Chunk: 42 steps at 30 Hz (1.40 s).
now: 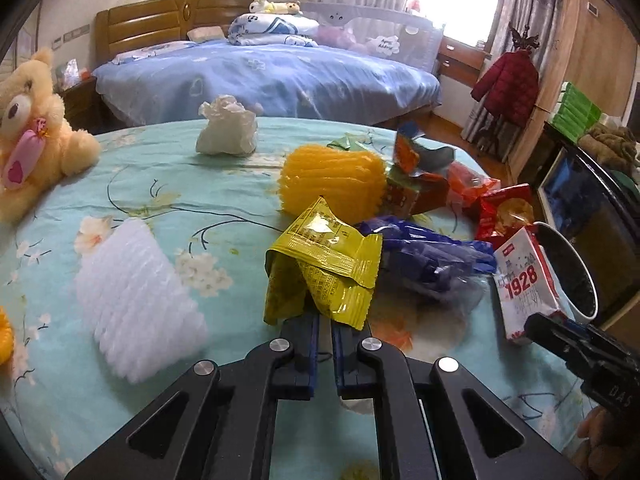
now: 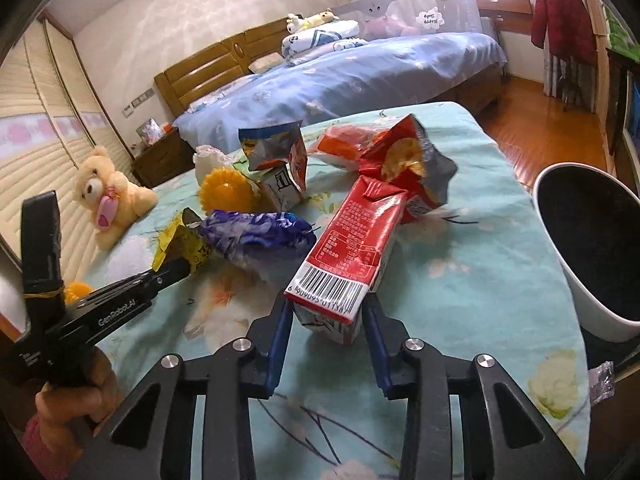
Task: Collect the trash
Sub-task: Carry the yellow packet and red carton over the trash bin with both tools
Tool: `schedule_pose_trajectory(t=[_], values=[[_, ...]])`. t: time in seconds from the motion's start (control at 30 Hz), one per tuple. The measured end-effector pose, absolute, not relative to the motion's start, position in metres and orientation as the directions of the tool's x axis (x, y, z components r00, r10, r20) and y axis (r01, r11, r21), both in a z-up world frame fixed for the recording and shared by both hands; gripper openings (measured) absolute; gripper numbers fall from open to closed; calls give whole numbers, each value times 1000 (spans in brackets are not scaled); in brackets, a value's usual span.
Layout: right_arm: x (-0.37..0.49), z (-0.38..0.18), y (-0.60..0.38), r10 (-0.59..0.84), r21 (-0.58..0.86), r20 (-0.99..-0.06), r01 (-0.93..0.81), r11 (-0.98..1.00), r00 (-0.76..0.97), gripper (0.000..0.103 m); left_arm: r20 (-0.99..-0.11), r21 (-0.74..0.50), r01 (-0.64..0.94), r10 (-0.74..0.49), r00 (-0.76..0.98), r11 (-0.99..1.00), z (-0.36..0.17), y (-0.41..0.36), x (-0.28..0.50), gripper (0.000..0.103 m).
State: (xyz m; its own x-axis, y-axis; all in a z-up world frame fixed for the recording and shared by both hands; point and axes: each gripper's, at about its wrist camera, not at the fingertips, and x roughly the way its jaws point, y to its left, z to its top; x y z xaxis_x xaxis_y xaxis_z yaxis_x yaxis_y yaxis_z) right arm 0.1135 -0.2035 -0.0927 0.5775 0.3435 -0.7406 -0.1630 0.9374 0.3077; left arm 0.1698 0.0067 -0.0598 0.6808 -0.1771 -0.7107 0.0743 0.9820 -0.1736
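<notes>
My left gripper is shut on a crumpled yellow wrapper and holds it above the table; it also shows in the right wrist view. My right gripper is shut on a red and white drink carton, which shows in the left wrist view beside the white bin. The bin stands at the table's right edge with a dark inside. A blue plastic bag, a red chip bag and a torn carton lie on the table.
The round table has a teal floral cloth. On it are a white foam net, an orange foam net, a white crumpled bag and a teddy bear. A blue bed stands behind.
</notes>
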Motion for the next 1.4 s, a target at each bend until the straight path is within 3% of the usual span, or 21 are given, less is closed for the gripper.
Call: schedule_pose_trajectory(t=[0.43, 0.57, 0.7, 0.8, 0.87, 1.0, 1.4], values=[[90, -90, -237, 344, 335, -734, -128, 933, 586, 35, -695, -199, 169, -261, 670, 965, -52, -18, 131, 4], [94, -91, -242, 352, 373, -739, -86, 924, 575, 48, -689, -200, 171, -263, 676, 965, -48, -19, 125, 4], [102, -91, -240, 331, 364, -739, -65, 929, 588, 53, -682, -196, 147, -242, 690, 970, -44, -11, 116, 4], [108, -98, -240, 335, 381, -747, -43, 924, 575, 52, -676, -193, 142, -237, 697, 971, -39, -10, 106, 4], [108, -101, -238, 332, 373, -754, -47, 927, 566, 44, -671, -192, 153, -243, 701, 969, -35, -15, 98, 4], [101, -96, -242, 342, 373, -742, -69, 925, 577, 37, -661, -203, 201, -286, 694, 958, -28, -31, 89, 4], [85, -80, -302, 326, 426, -697, 3, 905, 639, 36, -669, -208, 365, -404, 624, 908, -27, -94, 98, 4]])
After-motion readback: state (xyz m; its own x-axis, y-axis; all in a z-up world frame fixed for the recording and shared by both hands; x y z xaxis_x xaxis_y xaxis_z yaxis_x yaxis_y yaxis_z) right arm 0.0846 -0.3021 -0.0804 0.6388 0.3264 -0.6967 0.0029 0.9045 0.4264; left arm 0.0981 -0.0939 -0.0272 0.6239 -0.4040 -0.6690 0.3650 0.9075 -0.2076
